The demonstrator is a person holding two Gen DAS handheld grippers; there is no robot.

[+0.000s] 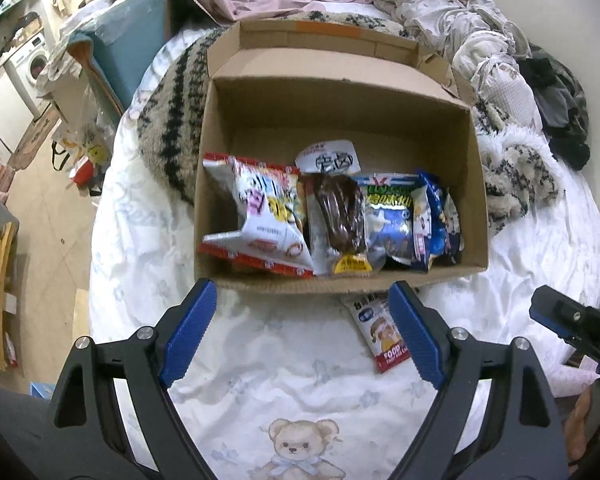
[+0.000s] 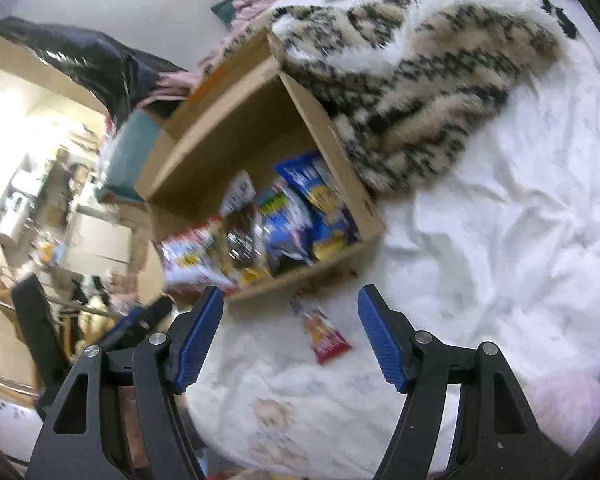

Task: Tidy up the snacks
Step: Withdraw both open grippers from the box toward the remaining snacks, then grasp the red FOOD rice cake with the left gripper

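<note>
- Loose snack packet (image 1: 380,336) lies on the bed sheet (image 1: 300,380), top tucked under the box's near wall, partly behind a left pad; blurred in right view.
- Left tongs (image 1: 300,332) spread, empty, angled down.
- Right tongs (image 2: 290,336) spread, empty.
- Cardboard box (image 1: 474,184) holds snack bags (image 1: 340,216) along the near side; far half bare.
- Fuzzy blanket (image 2: 420,92) beyond.

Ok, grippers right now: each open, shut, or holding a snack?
Left gripper: open, empty, above the sheet in front of the cardboard box.
Right gripper: open, empty; loose snack packet lies beneath, untouched.
</note>
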